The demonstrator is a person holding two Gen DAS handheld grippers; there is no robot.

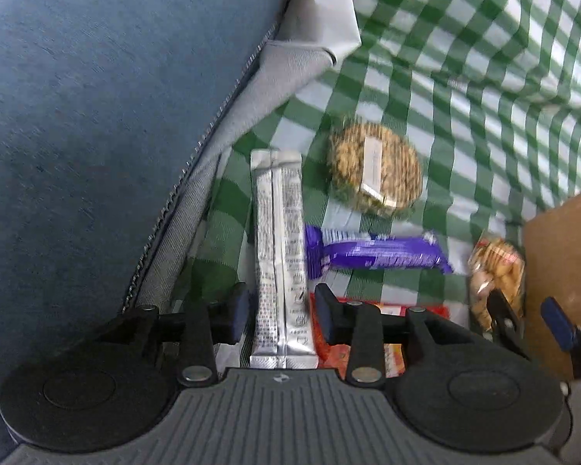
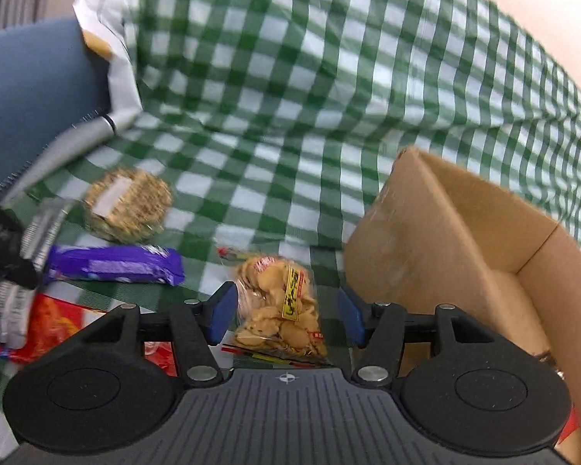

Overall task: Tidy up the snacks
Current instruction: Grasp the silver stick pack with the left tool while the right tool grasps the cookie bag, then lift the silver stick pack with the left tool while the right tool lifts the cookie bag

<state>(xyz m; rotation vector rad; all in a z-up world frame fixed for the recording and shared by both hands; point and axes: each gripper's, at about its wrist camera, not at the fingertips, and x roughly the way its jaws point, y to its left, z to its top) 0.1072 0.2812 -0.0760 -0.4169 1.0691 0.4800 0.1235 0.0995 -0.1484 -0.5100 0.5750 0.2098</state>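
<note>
A long silver stick packet [image 1: 279,240] lies on the green checked cloth [image 1: 464,77], and its near end sits between the fingers of my left gripper [image 1: 282,314]. The pads stand a little off both its edges, so the gripper is open. My right gripper [image 2: 286,312] is open around a clear bag of tan crackers [image 2: 279,306] with a yellow label; a gap shows at the right pad. The crackers bag [image 1: 492,263] also appears at the right of the left wrist view. A purple bar [image 1: 375,255] and a round grain cake [image 1: 375,170] lie just beyond.
An open cardboard box [image 2: 464,240] stands right of the crackers. A red-orange packet [image 2: 54,325] lies under the near end of the silver packet. A blue fabric bag with a zipper [image 1: 97,116] fills the left side, with a white pouch [image 1: 329,11] behind it.
</note>
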